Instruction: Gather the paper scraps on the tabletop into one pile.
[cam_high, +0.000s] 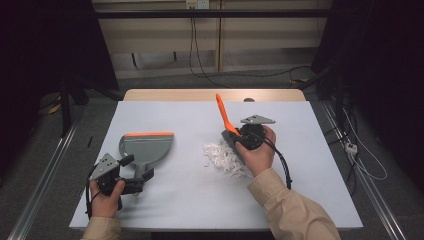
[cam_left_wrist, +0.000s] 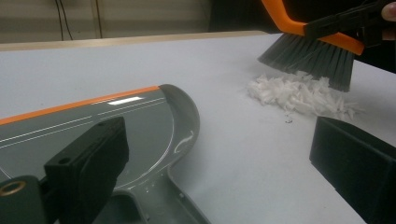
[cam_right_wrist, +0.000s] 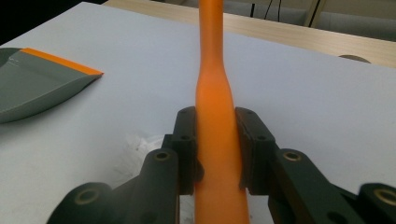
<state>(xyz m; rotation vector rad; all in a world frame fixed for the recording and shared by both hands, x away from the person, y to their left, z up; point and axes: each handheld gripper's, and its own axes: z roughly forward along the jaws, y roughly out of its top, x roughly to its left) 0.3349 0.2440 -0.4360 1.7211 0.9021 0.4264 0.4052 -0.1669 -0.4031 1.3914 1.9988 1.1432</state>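
Observation:
A grey dustpan (cam_high: 147, 148) with an orange front lip lies flat at the table's left, its handle pointing toward the person. My left gripper (cam_high: 136, 171) stands open with its jaws wide apart on either side of that handle (cam_left_wrist: 154, 205), and the pads do not press on it. My right gripper (cam_high: 243, 136) is shut on the orange handle (cam_right_wrist: 215, 74) of a hand brush (cam_high: 223, 114). The grey bristles (cam_left_wrist: 308, 58) rest at the far edge of a pile of white shredded paper (cam_high: 221, 157). The dustpan's lip (cam_right_wrist: 60, 63) lies apart from the paper, to its left.
The pale sheet covering the table (cam_high: 310, 195) has bare room at the front and right. A wooden table edge (cam_high: 170, 95) runs along the back, with cables on the floor beyond. A cable (cam_high: 284, 167) trails from my right gripper over the sleeve.

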